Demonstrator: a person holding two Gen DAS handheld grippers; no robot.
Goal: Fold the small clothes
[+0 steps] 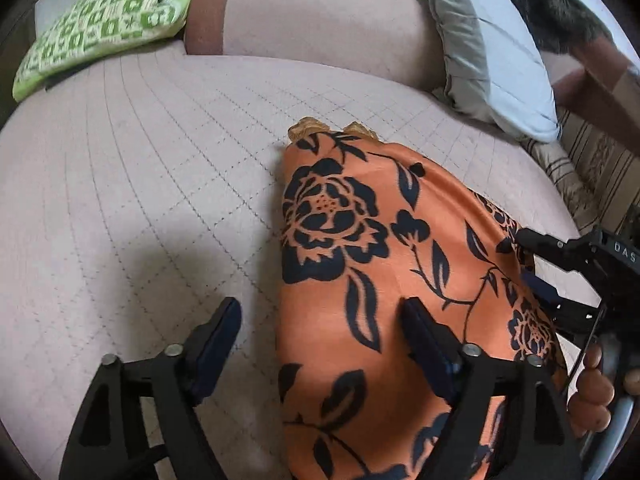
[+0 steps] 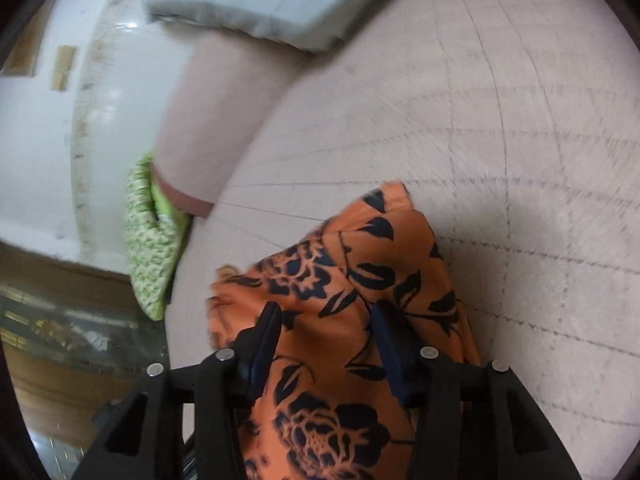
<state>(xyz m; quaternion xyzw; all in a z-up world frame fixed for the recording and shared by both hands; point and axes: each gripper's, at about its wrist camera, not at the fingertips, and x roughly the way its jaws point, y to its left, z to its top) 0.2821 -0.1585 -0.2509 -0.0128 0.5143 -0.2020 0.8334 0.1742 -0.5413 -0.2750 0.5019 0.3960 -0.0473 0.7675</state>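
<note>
surface: a pale pink quilted mattress cover [image 1: 152,168] with a stitched grid, spread over a bed; in my right wrist view it is blurred [image 2: 520,140].
head end: a green-and-white patterned pillow [image 1: 100,32] at the far left, a plain pinkish bolster cushion [image 1: 320,28] beside it, and a grey-and-pale-blue folded quilt [image 1: 500,64] leaning at the far right.
room: a white wall [image 2: 40,140] and a brown floor off the edge of the bed, seen from my right wrist; a striped beige fabric [image 1: 592,172] lies past the mattress on the right.
garment: an orange satin garment with a black rose print [image 1: 360,260] lies on the mattress cover, a bit of gold trim at its far end.
left claw: my left claw [image 1: 320,320] is spread wide and grips nothing; one finger stands over bare mattress, the other over the orange cloth, with the garment's left edge running between them.
right claw: my right claw [image 2: 326,332] is parted, with the orange cloth [image 2: 360,280] bunched and lying between and under the fingers; i cannot tell whether they pinch it.
right claw from the left: it shows at the garment's right edge [image 1: 560,248], my fingers wrapped on its handle.
</note>
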